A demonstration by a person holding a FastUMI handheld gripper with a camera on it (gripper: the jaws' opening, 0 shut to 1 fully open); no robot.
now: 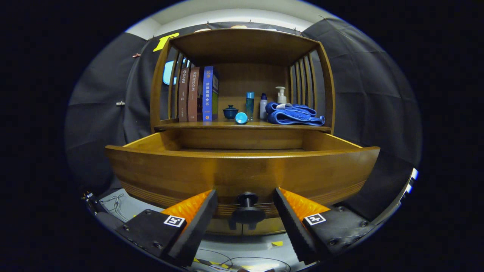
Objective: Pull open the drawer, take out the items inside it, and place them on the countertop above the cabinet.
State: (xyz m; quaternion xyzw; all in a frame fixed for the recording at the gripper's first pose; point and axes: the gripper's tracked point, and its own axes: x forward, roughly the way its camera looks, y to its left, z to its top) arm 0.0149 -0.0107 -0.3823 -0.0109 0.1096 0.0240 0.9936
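The wooden drawer of the cabinet stands pulled out toward me, its curved front close ahead of the fingers. Its dark round knob sits between my fingers, untouched by either. My gripper is open, one finger on each side of the knob with a gap on both sides. The drawer's inside is hidden behind its front wall; only the top edges of its side walls show. Above it runs the countertop, carrying a folded blue towel, a blue lid, a small dark blue cup, and bottles.
Three books stand upright at the left of the countertop shelf, next to slatted side walls. A pump bottle stands behind the towel. Cables lie on the grey floor below the drawer, with yellow-black tape under the fingers.
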